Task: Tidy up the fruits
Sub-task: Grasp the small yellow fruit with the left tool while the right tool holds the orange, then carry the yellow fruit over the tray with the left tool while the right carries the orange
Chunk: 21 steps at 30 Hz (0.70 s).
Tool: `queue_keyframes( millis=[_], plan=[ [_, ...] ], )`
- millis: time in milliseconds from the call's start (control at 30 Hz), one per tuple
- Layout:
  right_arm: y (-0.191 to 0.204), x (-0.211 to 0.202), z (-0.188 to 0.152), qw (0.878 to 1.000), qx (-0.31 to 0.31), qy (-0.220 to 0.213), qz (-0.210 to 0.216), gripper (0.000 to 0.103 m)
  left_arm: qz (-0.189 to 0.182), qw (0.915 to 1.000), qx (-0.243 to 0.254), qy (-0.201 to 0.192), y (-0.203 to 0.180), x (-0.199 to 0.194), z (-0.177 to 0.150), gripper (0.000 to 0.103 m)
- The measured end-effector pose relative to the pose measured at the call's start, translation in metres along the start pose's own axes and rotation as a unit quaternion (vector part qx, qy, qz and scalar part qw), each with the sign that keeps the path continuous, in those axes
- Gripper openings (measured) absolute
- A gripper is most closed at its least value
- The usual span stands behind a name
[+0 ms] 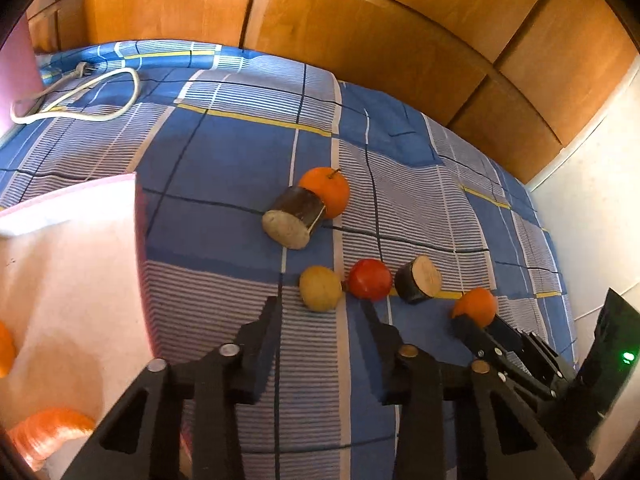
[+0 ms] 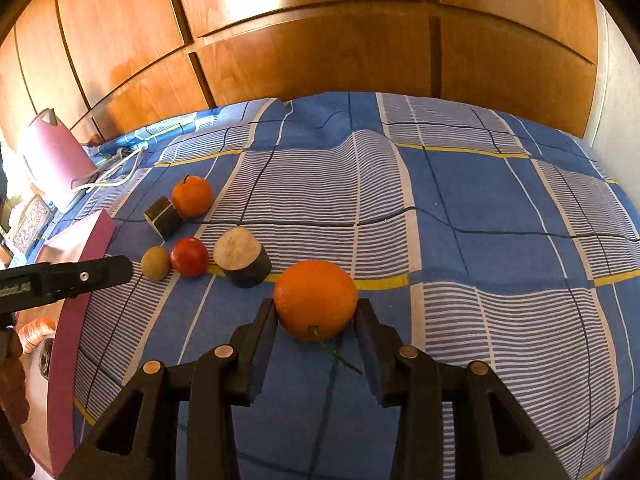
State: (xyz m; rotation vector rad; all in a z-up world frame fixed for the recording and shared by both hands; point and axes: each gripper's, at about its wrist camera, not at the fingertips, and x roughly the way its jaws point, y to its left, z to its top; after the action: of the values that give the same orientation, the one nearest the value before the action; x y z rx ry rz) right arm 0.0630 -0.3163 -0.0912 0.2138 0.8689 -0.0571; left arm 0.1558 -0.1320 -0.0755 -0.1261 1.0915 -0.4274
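Note:
On a blue checked bedsheet (image 2: pixel 460 208) lie an orange with a stem (image 1: pixel 325 191), a yellow-green fruit (image 1: pixel 320 288), a red fruit (image 1: pixel 370 279) and two cut log pieces (image 1: pixel 292 216) (image 1: pixel 418 279). My right gripper (image 2: pixel 316 312) is shut on a large orange (image 2: pixel 316 299), which rests on the sheet; it also shows in the left wrist view (image 1: pixel 476 306). My left gripper (image 1: pixel 322 312) is open and empty, just short of the yellow-green fruit. A pink box (image 1: pixel 68 280) at the left holds orange fruit (image 1: pixel 52 428).
A white power cord (image 1: pixel 80 96) lies at the far left of the bed. A pink kettle (image 2: pixel 52 152) stands beyond it. Wooden wardrobe doors (image 2: pixel 320 40) rise behind the bed. A black device with a green light (image 1: pixel 616 344) is at the right.

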Motion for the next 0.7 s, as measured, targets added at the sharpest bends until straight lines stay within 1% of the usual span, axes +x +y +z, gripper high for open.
queue_keyframes(
  millis=[67,167,300,333,500,600,700],
  plan=[
    [0.0,0.0,0.0,1.0,-0.001,0.0,-0.001,0.041,-0.003,1.0,-0.003,0.001,0.0,0.004,0.003,0.034],
    [0.001,0.0,0.0,1.0,-0.003,0.0,-0.003,0.041,0.001,1.0,-0.002,0.0,0.0,0.011,0.007,0.029],
    [0.003,0.0,-0.001,1.0,-0.008,-0.002,-0.009,0.04,0.01,0.9999,0.003,-0.002,-0.002,0.017,0.009,0.026],
    [0.004,0.0,-0.001,1.0,-0.011,-0.003,-0.012,0.04,0.016,0.9999,0.003,-0.004,-0.002,0.018,0.008,0.026],
    [0.006,0.0,-0.001,1.0,-0.019,-0.007,-0.02,0.039,0.012,0.9999,-0.002,-0.002,-0.002,0.029,0.006,0.027],
    [0.006,0.0,-0.001,1.0,-0.019,-0.006,-0.02,0.039,0.018,0.9998,-0.003,-0.006,-0.003,0.034,0.005,0.026],
    [0.006,0.0,-0.001,1.0,-0.02,-0.006,-0.021,0.039,0.018,0.9997,-0.015,-0.003,-0.002,0.035,0.006,0.025]
  ],
)
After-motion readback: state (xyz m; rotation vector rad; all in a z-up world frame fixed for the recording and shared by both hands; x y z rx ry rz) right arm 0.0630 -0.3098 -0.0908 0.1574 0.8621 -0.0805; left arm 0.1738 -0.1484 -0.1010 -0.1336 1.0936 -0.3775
